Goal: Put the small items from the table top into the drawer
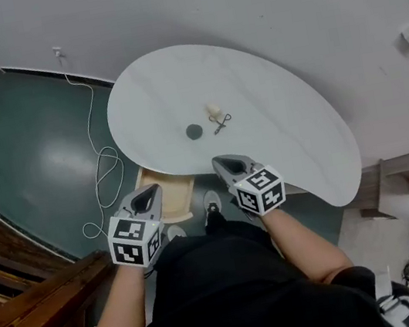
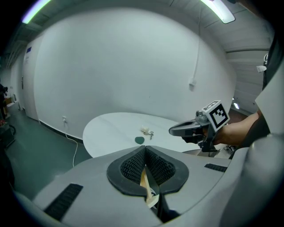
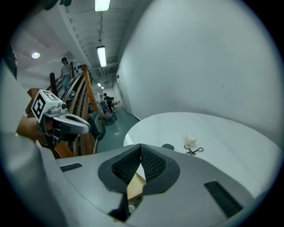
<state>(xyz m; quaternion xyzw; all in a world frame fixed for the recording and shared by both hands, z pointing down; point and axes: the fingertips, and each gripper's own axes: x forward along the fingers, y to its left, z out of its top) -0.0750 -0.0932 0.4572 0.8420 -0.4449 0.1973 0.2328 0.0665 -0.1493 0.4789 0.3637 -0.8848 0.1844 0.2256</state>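
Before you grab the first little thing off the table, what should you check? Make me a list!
1. Drawer open: ok. The wooden drawer sticks out under the table's near edge.
2. Things to collect in sight: ok. A green disc, a white lump and a small black item lie close together on the table.
3. Grippers empty: ok. The left gripper and the right gripper hold nothing.
4. Grippers open for grabbing: not ok. Both are shut.
5. Room inside the drawer: cannot tell. The left gripper covers part of it.
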